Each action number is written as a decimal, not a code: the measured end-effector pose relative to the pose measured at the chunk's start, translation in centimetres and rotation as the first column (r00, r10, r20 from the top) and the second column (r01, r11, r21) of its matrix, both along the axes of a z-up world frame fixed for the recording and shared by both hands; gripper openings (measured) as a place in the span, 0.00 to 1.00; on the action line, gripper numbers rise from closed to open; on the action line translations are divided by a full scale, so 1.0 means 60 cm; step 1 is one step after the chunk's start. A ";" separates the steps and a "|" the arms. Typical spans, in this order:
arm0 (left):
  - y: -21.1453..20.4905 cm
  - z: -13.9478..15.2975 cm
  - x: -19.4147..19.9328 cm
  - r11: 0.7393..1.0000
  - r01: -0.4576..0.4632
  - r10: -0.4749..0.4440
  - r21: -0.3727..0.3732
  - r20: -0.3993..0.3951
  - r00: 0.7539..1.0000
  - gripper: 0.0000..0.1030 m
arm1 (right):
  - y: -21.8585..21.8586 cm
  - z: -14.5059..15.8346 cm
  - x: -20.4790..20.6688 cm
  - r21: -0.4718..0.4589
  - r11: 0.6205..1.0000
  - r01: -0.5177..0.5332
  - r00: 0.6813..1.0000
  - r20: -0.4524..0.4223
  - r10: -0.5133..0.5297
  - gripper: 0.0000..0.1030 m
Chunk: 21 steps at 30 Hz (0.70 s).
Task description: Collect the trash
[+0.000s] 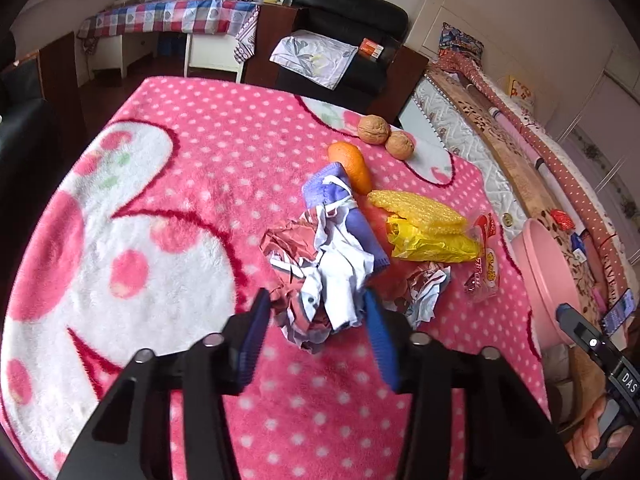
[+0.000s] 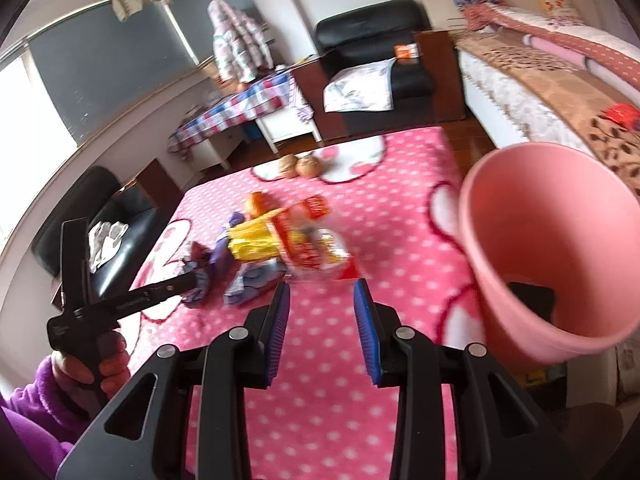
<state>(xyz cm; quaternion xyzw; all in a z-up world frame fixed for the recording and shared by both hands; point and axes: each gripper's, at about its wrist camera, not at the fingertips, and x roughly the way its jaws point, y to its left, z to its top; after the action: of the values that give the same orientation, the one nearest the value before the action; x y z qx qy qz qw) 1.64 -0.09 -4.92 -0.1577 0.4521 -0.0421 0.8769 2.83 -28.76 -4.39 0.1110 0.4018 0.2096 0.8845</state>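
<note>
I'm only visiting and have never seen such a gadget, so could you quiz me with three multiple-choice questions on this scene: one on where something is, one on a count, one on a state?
1. Where do the walnuts lie?
A. in the pink bin
B. on the blanket beyond the orange
C. on the black armchair

2. How many walnuts are there?
A. one
B. two
C. four

3. How is the left gripper?
A. open, fingers on either side of the crumpled paper
C. shut and empty
B. out of view

Answers:
1 B: they sit on the blanket past the orange.
2 B: two lie side by side.
3 A: its blue fingers flank the crumpled paper, with gaps visible.
</note>
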 end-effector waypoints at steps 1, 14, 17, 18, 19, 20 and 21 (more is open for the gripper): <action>0.002 -0.001 0.000 1.000 0.002 -0.002 -0.005 0.000 1.000 0.35 | 0.010 0.000 0.003 -0.005 1.000 -0.017 1.000 -0.002 0.017 0.33; 0.029 0.021 -0.022 1.000 0.021 -0.020 -0.003 0.089 0.996 0.21 | 0.106 -0.022 0.034 0.003 0.992 -0.123 0.986 -0.111 0.122 0.34; 0.033 0.024 -0.027 1.000 0.021 -0.021 -0.003 0.104 0.994 0.21 | 0.131 -0.028 0.048 0.023 0.992 -0.127 0.980 -0.150 0.130 0.46; 0.034 0.024 -0.029 1.000 0.022 -0.022 -0.005 0.109 0.994 0.21 | 0.139 -0.030 0.052 0.025 0.992 -0.126 0.978 -0.162 0.128 0.46; 0.036 0.024 -0.030 1.000 0.023 -0.023 -0.004 0.111 0.994 0.21 | 0.148 -0.033 0.059 0.020 0.993 -0.115 0.976 -0.183 0.117 0.46; 0.038 0.025 -0.032 1.000 0.024 -0.023 -0.004 0.115 0.993 0.21 | 0.153 -0.036 0.064 0.021 0.994 -0.108 0.974 -0.200 0.110 0.46; 0.039 0.025 -0.034 1.000 0.024 -0.024 -0.003 0.120 0.993 0.21 | 0.160 -0.041 0.071 0.031 0.995 -0.095 0.969 -0.227 0.100 0.46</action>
<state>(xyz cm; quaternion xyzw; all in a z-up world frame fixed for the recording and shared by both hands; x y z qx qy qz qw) -0.39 2.27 -3.40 -0.1513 0.4006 -0.0630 0.9015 7.11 -19.16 -6.86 0.1231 0.5038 0.2425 0.8199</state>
